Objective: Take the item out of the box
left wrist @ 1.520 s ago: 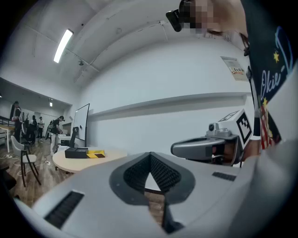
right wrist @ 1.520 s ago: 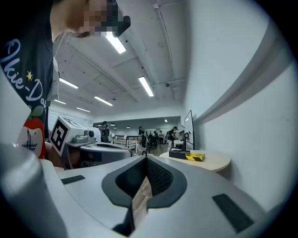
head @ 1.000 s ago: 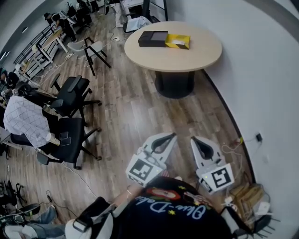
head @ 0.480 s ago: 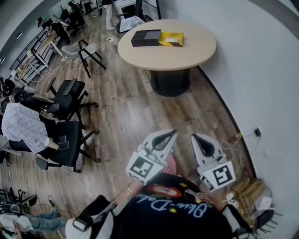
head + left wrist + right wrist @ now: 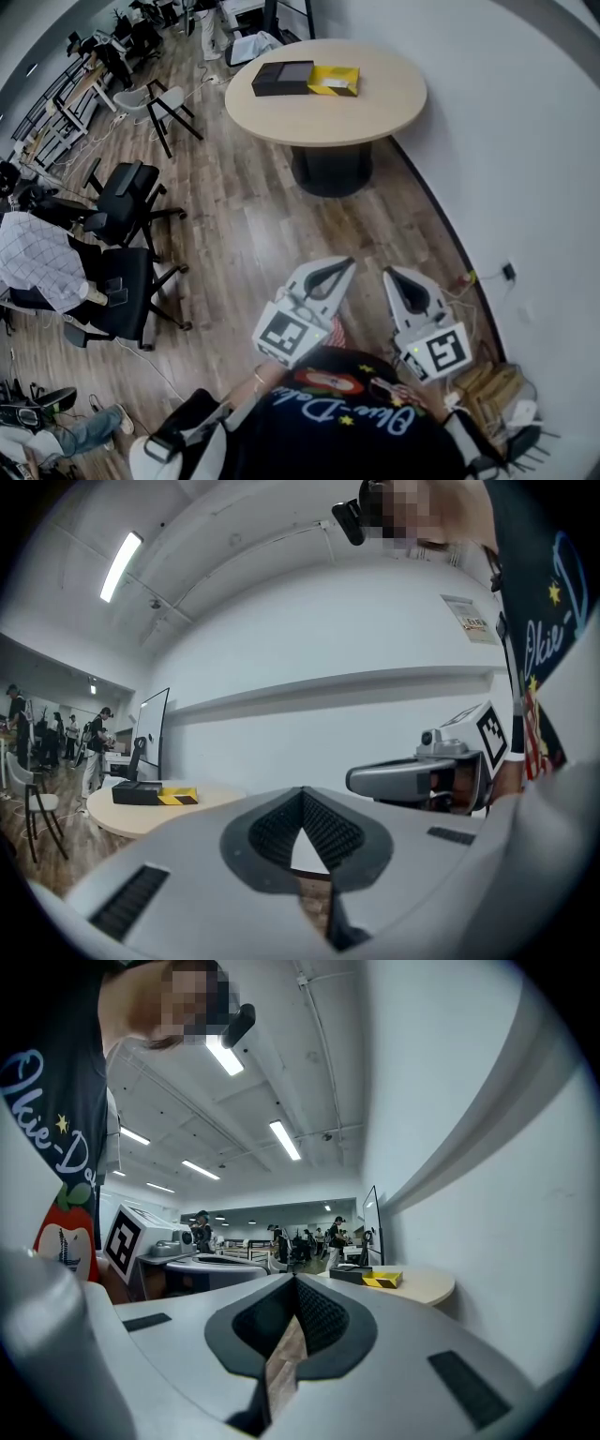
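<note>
black box (image 5: 281, 78) top, head view only

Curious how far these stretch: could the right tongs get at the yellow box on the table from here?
Probably not. The right tongs are held shut by the person's body, and the yellow box lies on the round table across the wooden floor. Nothing blocks the way; it just looks too far.

Right gripper (image 5: 294, 1281), jaws together, empty; yellow box (image 5: 385, 1280) on far round table (image 5: 427, 1289).
</note>
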